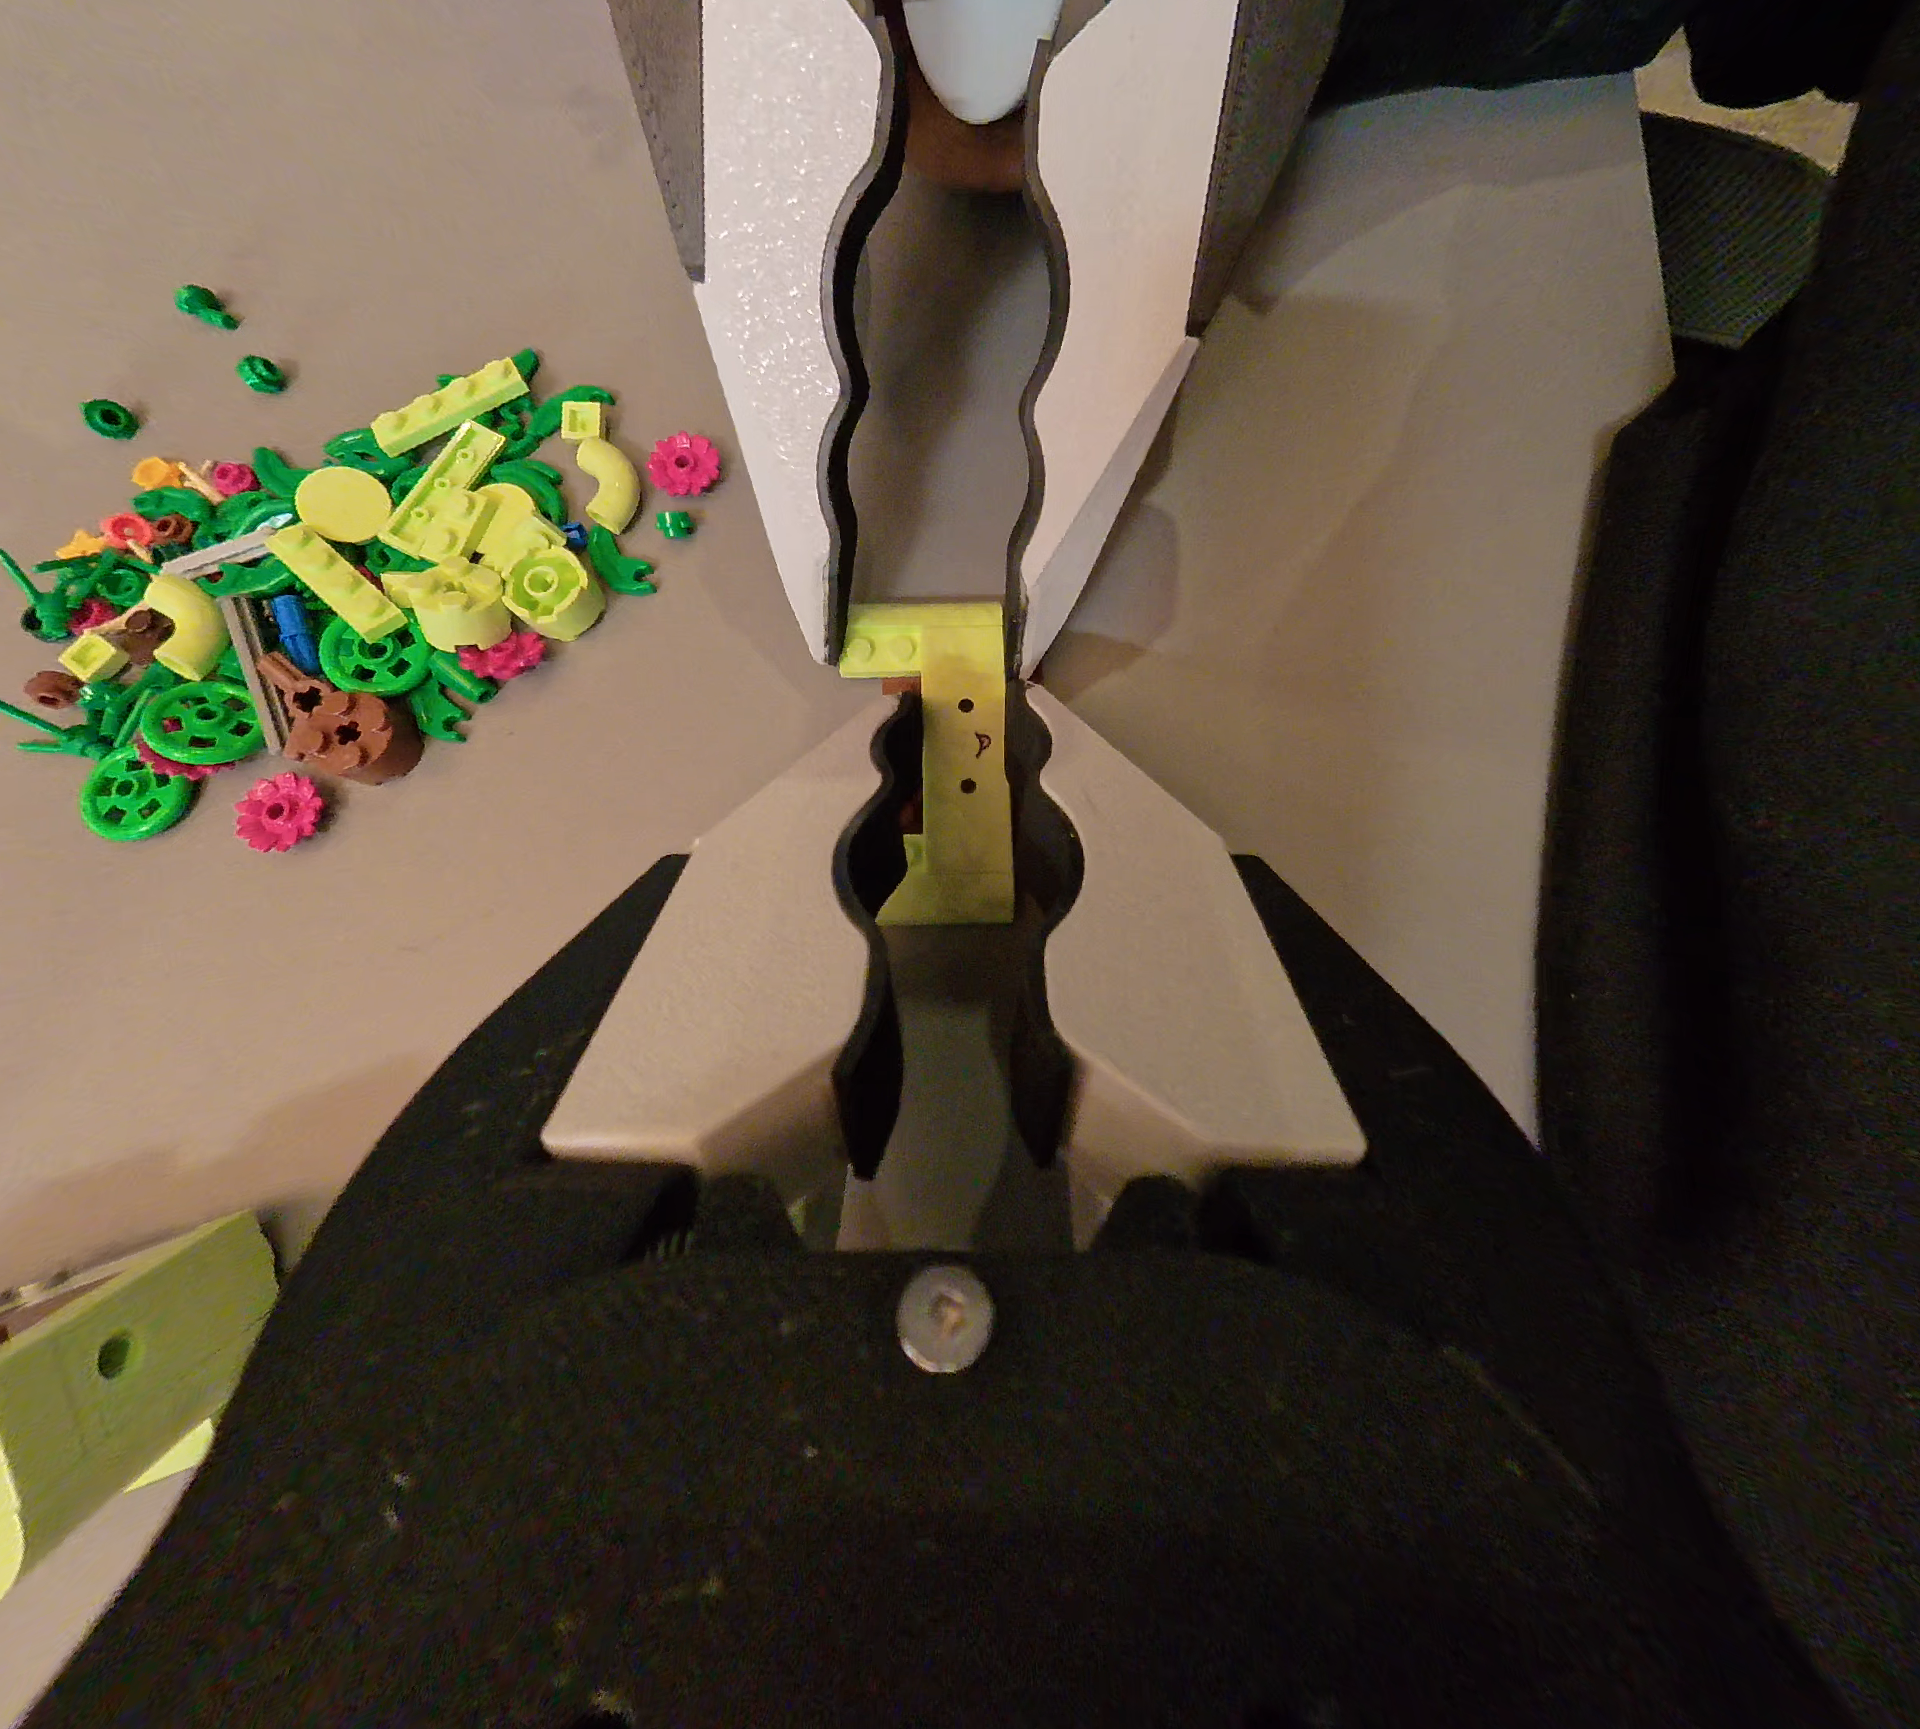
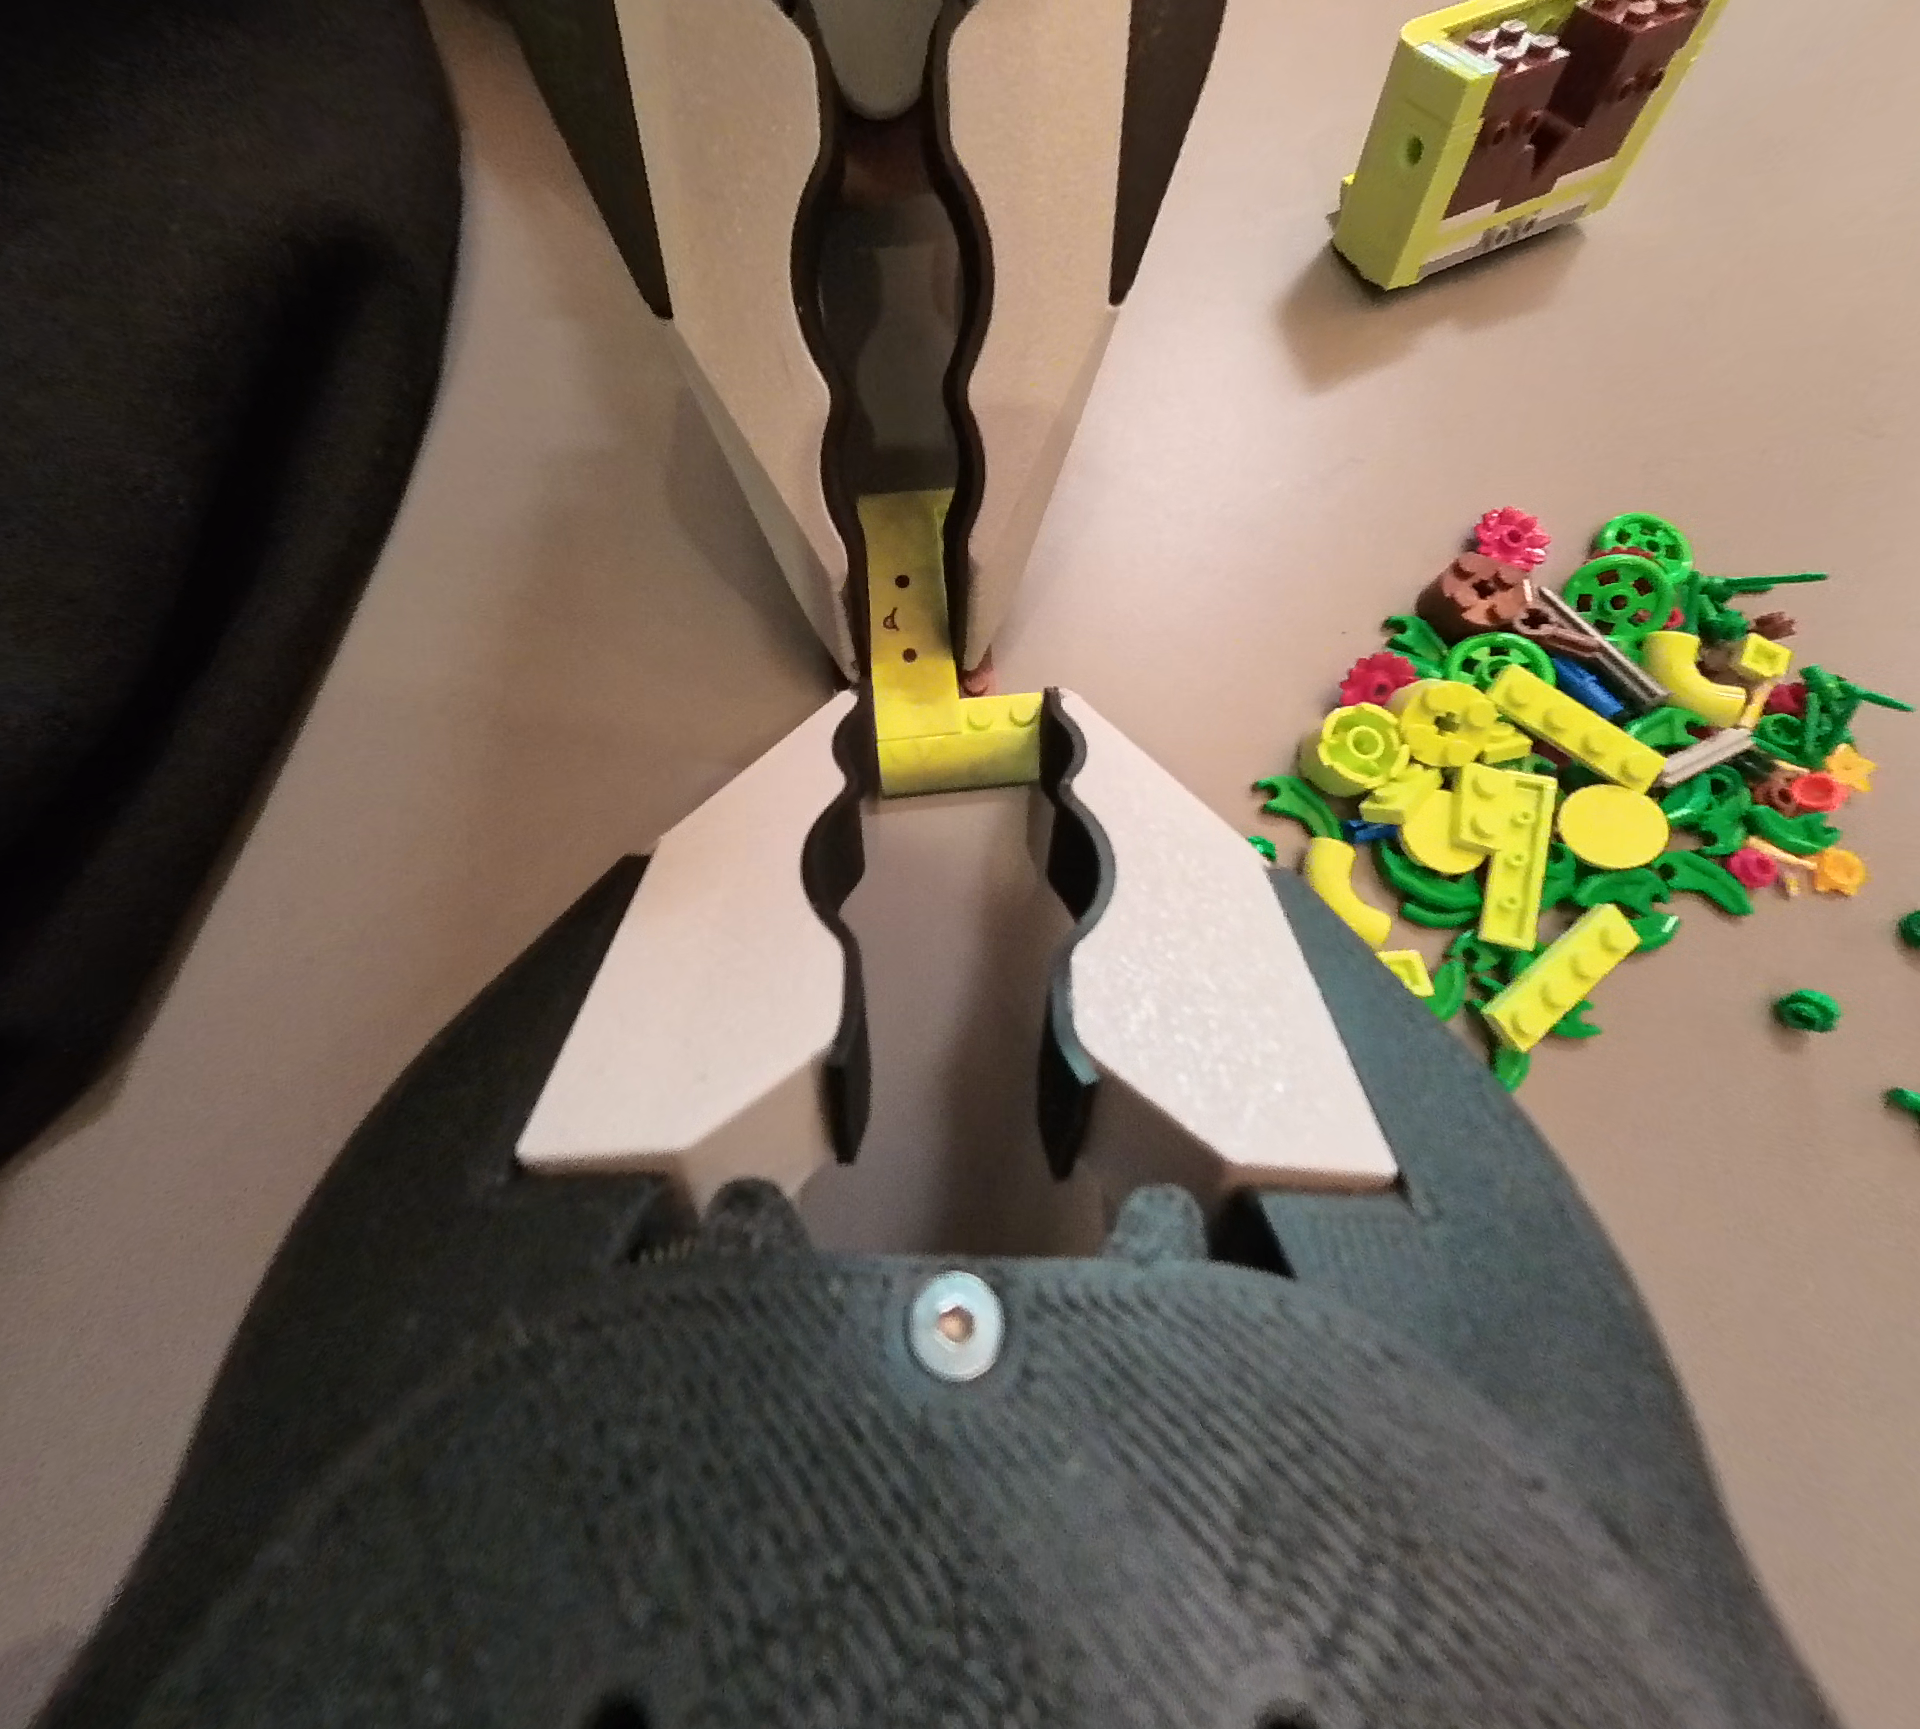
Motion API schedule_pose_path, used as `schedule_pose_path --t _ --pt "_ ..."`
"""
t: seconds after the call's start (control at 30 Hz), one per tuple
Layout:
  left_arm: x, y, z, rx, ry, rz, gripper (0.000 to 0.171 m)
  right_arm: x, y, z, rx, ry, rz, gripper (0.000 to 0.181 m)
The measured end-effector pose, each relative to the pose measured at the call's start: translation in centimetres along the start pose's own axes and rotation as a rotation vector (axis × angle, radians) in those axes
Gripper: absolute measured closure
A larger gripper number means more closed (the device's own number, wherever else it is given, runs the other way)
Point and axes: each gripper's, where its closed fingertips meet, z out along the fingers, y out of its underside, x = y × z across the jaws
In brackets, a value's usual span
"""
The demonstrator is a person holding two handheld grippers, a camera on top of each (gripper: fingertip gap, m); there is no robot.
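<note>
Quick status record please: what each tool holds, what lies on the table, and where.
left tool: shut on the long arm of the lime-yellow L-shaped brick assembly
right tool: shut on the assembly's short studded arm
tool alignment: tip to tip, facing each other
loose pile of lime, green, pink and brown plastic bricks: on the beige table, to the right in the right wrist view
lime-framed brick block with brown bricks: on the table beyond the pile

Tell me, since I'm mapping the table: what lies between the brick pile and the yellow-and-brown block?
Only bare tabletop separates the brick pile from the yellow-and-brown block, as the right wrist view shows.
</note>
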Motion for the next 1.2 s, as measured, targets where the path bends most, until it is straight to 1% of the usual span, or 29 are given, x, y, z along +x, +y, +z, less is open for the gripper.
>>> schedule_pose_path --t 0.1,0.3,0.4,0.47,0.53,0.6,0.63,0.7,0.77,0.8,0.87,0.9,0.93,0.97,1.0,1.03,1.07,1.2 --pt "0.1 0.0 0.0 0.000 0.030 -0.032 0.161 0.0 0.0 0.0 -0.001 -0.004 0.000 0.150" --pt "-0.1 0.2 -0.1 -0.004 -0.003 0.000 0.161 0.2 -0.1 0.1 -0.001 0.003 0.004 0.151" --pt "-0.4 0.3 -0.3 -0.003 -0.008 0.001 0.160 0.6 -0.4 0.3 -0.008 0.041 -0.022 0.149" --pt "-0.6 0.5 -0.4 -0.005 -0.014 0.007 0.160 1.0 -1.0 0.0 0.000 0.086 -0.044 0.144" --pt "-0.7 0.6 -0.5 -0.005 -0.014 0.006 0.160 1.4 -2.7 -1.1 0.059 0.125 -0.051 0.144" --pt "-0.9 0.6 -0.6 -0.005 -0.018 0.004 0.160 2.1 -5.1 -3.7 0.146 0.176 -0.043 0.143" --pt "-1.0 0.7 -0.6 -0.005 -0.023 0.004 0.160 2.9 -6.2 -5.6 0.181 0.224 -0.042 0.142" --pt "-1.4 0.8 -0.7 -0.005 -0.041 0.006 0.160 5.7 -7.5 -10.9 0.204 0.396 -0.047 0.143" --pt "-1.8 0.9 -0.9 -0.006 -0.062 0.010 0.160 9.6 -7.3 -17.3 0.164 0.620 -0.051 0.147" --pt "-2.2 1.0 -1.0 -0.007 -0.079 0.007 0.160 11.7 -6.6 -20.6 0.120 0.733 -0.054 0.151" --pt "-3.0 1.2 -1.2 -0.008 -0.117 -0.003 0.159 16.3 -3.7 -26.7 -0.024 0.943 -0.078 0.156" --pt "-3.3 1.2 -1.3 -0.008 -0.127 -0.008 0.159 18.5 -1.6 -29.0 -0.131 1.005 -0.104 0.158" --pt "-3.6 1.3 -1.4 -0.006 -0.134 -0.014 0.160 20.7 0.6 -30.8 -0.254 1.031 -0.131 0.160" --pt "-3.7 1.3 -1.5 -0.003 -0.138 -0.017 0.160 22.9 2.8 -32.2 -0.364 1.033 -0.137 0.163" --pt "-3.8 1.4 -1.6 -0.002 -0.141 -0.019 0.160 24.8 4.9 -33.0 -0.439 1.002 -0.110 0.162" --pt "-3.9 1.4 -1.6 -0.003 -0.145 -0.019 0.160 26.5 6.8 -33.3 -0.485 0.947 -0.056 0.161" --pt "-4.0 1.4 -1.6 -0.005 -0.149 -0.018 0.160 28.1 8.3 -33.3 -0.504 0.893 0.013 0.160" --pt "-4.0 1.5 -1.6 -0.007 -0.145 -0.015 0.160 33.2 11.9 -32.5 -0.496 0.711 0.239 0.159"
